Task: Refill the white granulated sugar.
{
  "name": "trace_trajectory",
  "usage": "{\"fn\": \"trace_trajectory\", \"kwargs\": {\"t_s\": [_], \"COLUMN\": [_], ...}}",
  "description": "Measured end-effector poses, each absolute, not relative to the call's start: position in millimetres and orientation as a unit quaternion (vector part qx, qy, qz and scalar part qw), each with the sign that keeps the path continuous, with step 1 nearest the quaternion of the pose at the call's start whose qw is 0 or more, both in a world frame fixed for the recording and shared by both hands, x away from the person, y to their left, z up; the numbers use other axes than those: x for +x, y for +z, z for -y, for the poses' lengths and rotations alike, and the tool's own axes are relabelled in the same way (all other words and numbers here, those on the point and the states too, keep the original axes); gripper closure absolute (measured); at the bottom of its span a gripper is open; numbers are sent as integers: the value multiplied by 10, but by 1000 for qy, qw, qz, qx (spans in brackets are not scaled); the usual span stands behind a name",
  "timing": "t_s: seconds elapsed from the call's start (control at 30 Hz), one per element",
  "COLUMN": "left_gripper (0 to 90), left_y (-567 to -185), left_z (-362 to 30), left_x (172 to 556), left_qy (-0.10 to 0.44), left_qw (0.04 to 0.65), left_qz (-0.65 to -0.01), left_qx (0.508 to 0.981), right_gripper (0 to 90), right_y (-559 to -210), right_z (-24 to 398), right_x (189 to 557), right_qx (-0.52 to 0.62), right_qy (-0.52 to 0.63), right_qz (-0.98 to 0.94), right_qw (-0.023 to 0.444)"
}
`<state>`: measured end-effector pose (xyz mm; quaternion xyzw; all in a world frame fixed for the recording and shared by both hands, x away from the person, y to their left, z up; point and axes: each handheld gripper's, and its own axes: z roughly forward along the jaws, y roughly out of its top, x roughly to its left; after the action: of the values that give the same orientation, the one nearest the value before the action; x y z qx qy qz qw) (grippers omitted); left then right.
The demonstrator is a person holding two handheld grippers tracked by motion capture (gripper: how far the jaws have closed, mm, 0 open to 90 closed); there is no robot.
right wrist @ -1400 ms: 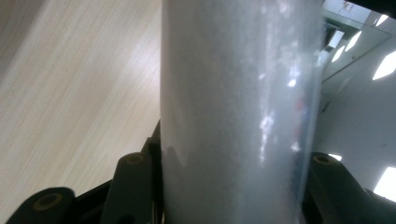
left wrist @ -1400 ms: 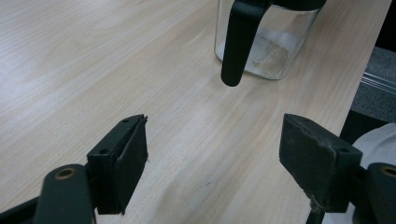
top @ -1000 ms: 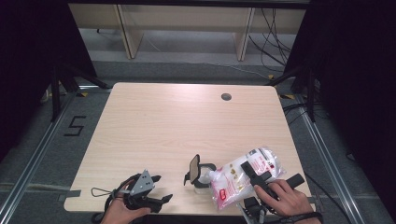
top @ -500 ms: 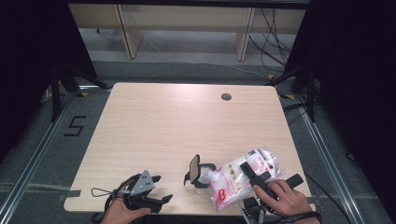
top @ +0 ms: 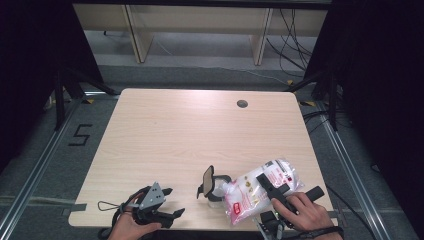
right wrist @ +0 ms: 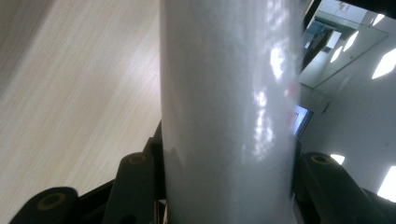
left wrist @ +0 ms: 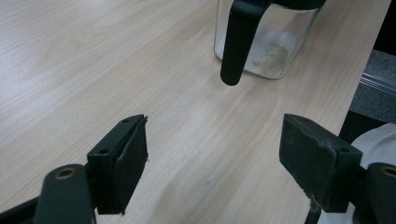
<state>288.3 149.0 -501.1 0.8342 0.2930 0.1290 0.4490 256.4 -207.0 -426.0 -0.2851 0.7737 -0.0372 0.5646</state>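
Note:
A small glass jar (top: 214,191) with its black lid (top: 207,180) flipped up stands near the table's front edge. In the left gripper view the jar (left wrist: 268,44) shows a little white residue inside, and a black handle (left wrist: 236,42) hangs down its side. My left gripper (top: 172,202) rests to the jar's left, pointing at it, open and holding nothing (left wrist: 219,156). My right gripper (top: 270,186) is shut on a clear bag of white contents with a red label (top: 252,194). The bag lies tilted, its left end at the jar's mouth. Close up, the bag (right wrist: 229,107) stands squeezed between both jaws.
The wooden table (top: 200,130) has a round cable hole (top: 242,104) at the back right. A floor mark shaped like a 5 (top: 80,135) lies left of it. Shelving legs (top: 135,30) stand beyond the far edge. A hand (top: 302,212) holds the right gripper at the front edge.

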Motion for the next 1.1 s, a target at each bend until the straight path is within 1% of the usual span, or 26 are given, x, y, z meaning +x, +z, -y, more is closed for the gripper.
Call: {"fn": "trace_trajectory", "kwargs": {"t_s": [0.17,0.23,0.33,0.43,0.47,0.5,0.6,1.1], "left_gripper": [233,233,233,233,233,233,233,233], "left_y": [-5003,-4994,-5001,-4994,-5002,-5004,-4988,-4997], "left_z": [-1498,-1511,-1497,-1514,-1498,-1496,-1513,-1506], "left_x": [2884,2890,2886,2895,2883,2882,2886,2881], "left_qy": [124,132,130,133,124,127,131,132], "left_qw": [444,438,444,438,444,446,432,436], "left_qz": [-290,-278,-287,-276,-291,-291,-281,-281], "left_qx": [838,845,839,845,838,837,847,845], "right_gripper": [569,569,570,572,572,573,574,582], "right_y": [-4269,-4253,-4258,-4241,-4243,-4240,-4235,-4306], "right_z": [2077,2068,2080,2076,2081,2080,2080,2071], "right_x": [2573,2561,2562,2551,2556,2556,2554,2581], "right_qx": [-286,-286,-284,-285,-286,-285,-287,-277], "right_qy": [-30,-40,-33,-41,-35,-35,-38,-23], "right_qz": [-772,-774,-772,-771,-772,-771,-772,-779], "right_qw": [567,564,568,568,567,568,566,562]}}
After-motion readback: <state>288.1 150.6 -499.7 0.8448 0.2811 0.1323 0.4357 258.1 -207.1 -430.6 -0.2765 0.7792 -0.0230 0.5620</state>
